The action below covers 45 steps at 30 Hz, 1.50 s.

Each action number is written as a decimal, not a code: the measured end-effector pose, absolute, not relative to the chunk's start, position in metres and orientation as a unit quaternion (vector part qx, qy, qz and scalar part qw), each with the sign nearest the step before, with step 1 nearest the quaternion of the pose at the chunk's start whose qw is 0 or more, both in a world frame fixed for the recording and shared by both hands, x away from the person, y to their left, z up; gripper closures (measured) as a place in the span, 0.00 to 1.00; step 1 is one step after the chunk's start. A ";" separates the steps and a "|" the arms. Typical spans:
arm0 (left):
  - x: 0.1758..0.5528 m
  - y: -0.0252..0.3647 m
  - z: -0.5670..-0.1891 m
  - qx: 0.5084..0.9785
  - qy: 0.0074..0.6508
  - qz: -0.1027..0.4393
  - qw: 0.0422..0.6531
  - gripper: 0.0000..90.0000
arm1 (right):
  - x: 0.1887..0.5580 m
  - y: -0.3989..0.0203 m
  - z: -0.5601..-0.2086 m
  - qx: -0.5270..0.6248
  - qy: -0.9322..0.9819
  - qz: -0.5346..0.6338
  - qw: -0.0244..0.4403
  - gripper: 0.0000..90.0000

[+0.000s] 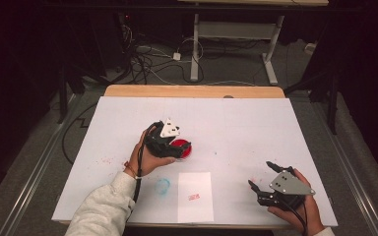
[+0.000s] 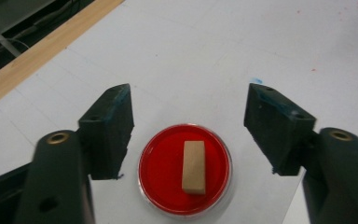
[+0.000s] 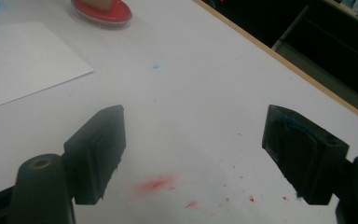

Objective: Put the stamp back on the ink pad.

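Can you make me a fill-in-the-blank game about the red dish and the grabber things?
1. The wooden stamp lies in a dish of ____ ink.
2. The left gripper hovers over the dish with its jaws ____.
3. The sheet of paper bears a red ____ near its lower end.
4. Red smears mark the table under the ____ gripper.

Missing words: red; open; print; right

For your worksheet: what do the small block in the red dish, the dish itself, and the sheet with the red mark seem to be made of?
Block: probably wood, pale tan, matte, square-edged.
Dish: seemingly clear plastic, judging by its see-through rim, holding what looks like a flat red ink pad.
Sheet: likely paper, thin, white, lying flat, with a red stamped mark.
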<state>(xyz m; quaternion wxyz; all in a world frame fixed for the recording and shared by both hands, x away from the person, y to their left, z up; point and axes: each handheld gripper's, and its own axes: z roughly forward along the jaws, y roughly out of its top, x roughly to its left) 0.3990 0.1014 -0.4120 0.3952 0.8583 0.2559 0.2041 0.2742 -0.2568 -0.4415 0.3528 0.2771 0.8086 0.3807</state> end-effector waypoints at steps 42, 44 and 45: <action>0.335 0.135 -0.405 0.833 0.198 0.297 0.423 0.18 | 0.271 -0.260 -0.436 0.284 0.797 0.400 0.353 0.25; 0.333 0.138 -0.405 0.831 0.199 0.299 0.424 0.18 | 0.271 -0.260 -0.436 0.283 0.795 0.401 0.355 0.25; 0.331 0.139 -0.406 0.832 0.199 0.298 0.424 0.18 | 0.272 -0.260 -0.436 0.283 0.795 0.401 0.356 0.25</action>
